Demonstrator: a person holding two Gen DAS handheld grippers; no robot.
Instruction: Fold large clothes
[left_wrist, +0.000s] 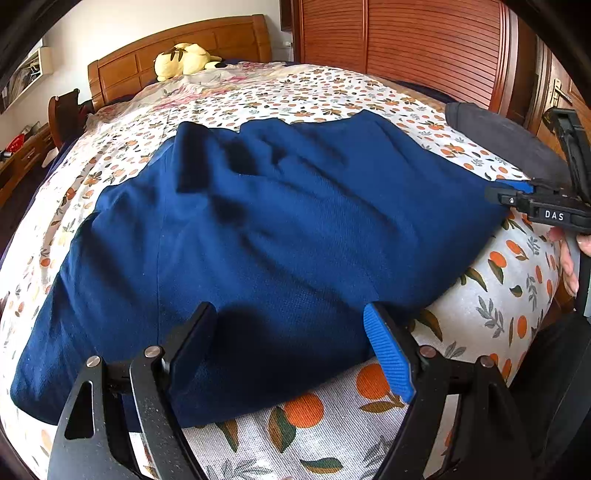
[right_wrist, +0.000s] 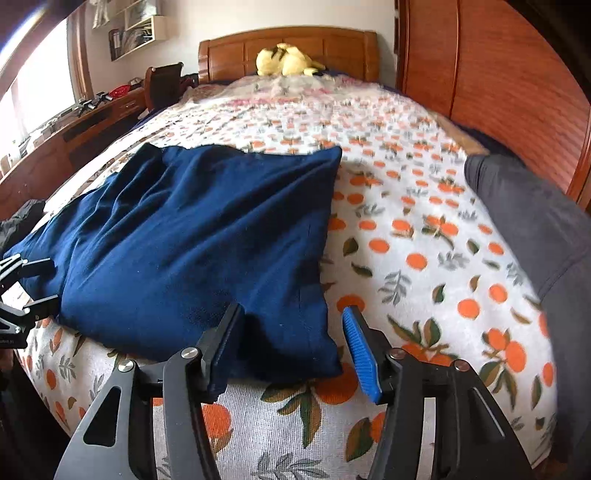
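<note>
A navy garment (left_wrist: 258, 240) lay spread and partly folded on a bed covered by a white sheet (left_wrist: 480, 314) printed with oranges and leaves. The cloth was wrinkled, with its near edge close to the foot of the bed.

The left gripper (left_wrist: 291, 332) hovered over the garment's near edge with its jaws wide apart, holding nothing; one finger was black and the other carried a blue ribbed pad (left_wrist: 388, 354).

The right gripper (right_wrist: 291, 332) sat at the garment's near right corner, jaws likewise spread wide and empty, the corner lying between the fingers without being pinched. In the left view it appeared at the garment's right edge (left_wrist: 539, 206).

A grey garment (right_wrist: 535, 221) lay apart at the right side of the bed. A yellow plush toy (right_wrist: 284, 61) rested against the wooden headboard (right_wrist: 229, 48). A wooden wardrobe (right_wrist: 498, 92) stood to the right.
</note>
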